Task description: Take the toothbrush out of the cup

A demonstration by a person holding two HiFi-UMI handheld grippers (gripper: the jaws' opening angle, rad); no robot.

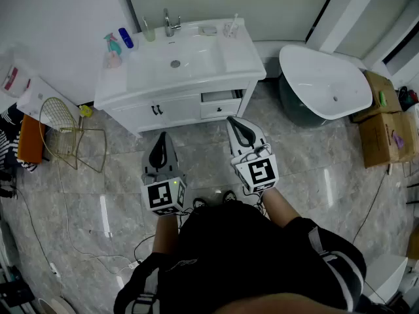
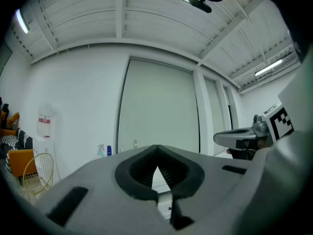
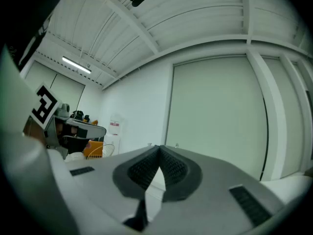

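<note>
While the person in black stands on the grey marble floor, the 2 claws are held level in front of the body and point toward the white desk. The left claw has its jaws pressed fully together with nothing between them. The right claw is the same, closed tight and empty. Beyond them, 1 drawer of the desk is pulled out a little. On the desk top, behind the basin and just left of the tap, stands the pale green cup. The toothbrush is upright inside it, well apart from both claws. Further left are a spray bottle and a blue bottle.
</note>
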